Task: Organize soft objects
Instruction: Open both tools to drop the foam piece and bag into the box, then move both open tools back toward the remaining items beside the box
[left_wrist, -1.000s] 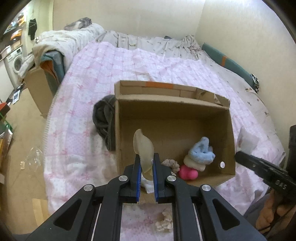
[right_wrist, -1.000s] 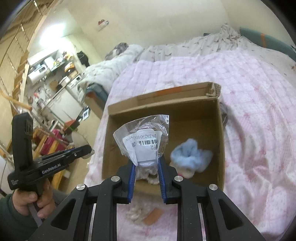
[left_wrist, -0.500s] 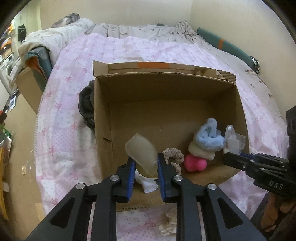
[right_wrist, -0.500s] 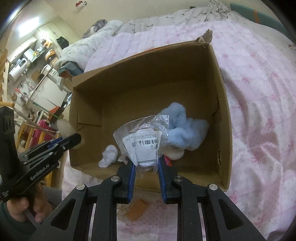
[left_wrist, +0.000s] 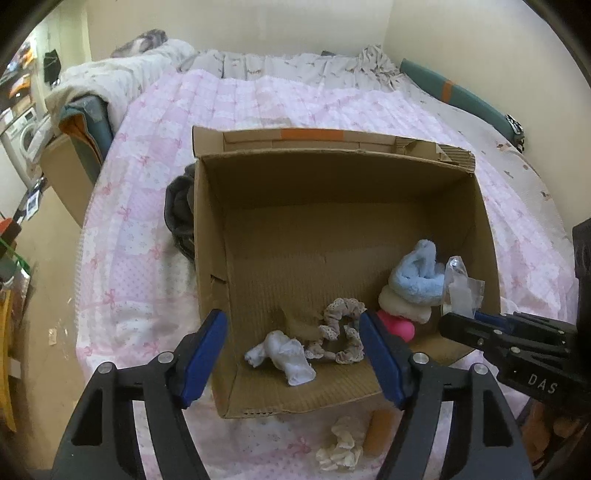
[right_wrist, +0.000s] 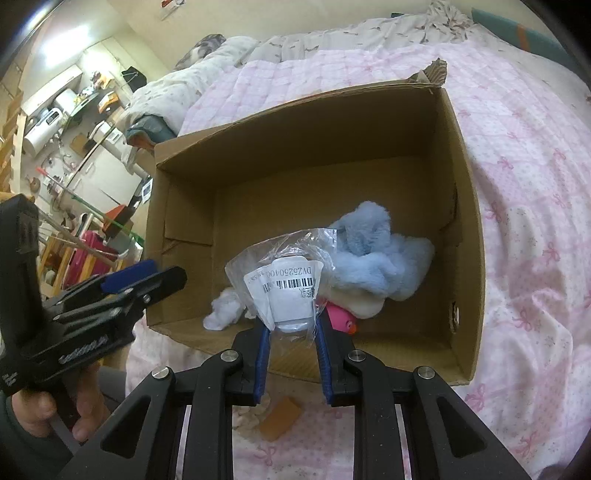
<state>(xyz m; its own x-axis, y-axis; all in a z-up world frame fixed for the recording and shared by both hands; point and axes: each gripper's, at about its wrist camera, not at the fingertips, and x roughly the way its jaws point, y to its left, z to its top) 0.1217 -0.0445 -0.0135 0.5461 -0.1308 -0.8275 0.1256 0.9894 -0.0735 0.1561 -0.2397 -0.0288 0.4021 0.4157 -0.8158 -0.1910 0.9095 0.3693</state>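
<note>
Soft things going into the cardboard box (left_wrist: 332, 229) on the bed (left_wrist: 258, 103), part done.

Already on the box floor: a blue fluffy piece (left_wrist: 419, 273) atop a cream pad (left_wrist: 404, 308) at the right wall, a pink toy (left_wrist: 397, 326) just near of them, a frilly scrunchie (left_wrist: 341, 330) and a crumpled white sock (left_wrist: 282, 352) toward the near left. Left to gather, by the look of it, are a cream scrunchie (left_wrist: 340, 448) and a tan block (left_wrist: 378, 430) on the bed just outside the near wall. The left hand-held gripper (left_wrist: 293, 360) hangs over the near edge, its jaws opening wide with nothing between them. The right hand-held gripper (right_wrist: 291, 349) is clamped on a clear plastic packet with a barcode label (right_wrist: 286, 280), poised above the box's near right part and not yet let go.
</note>
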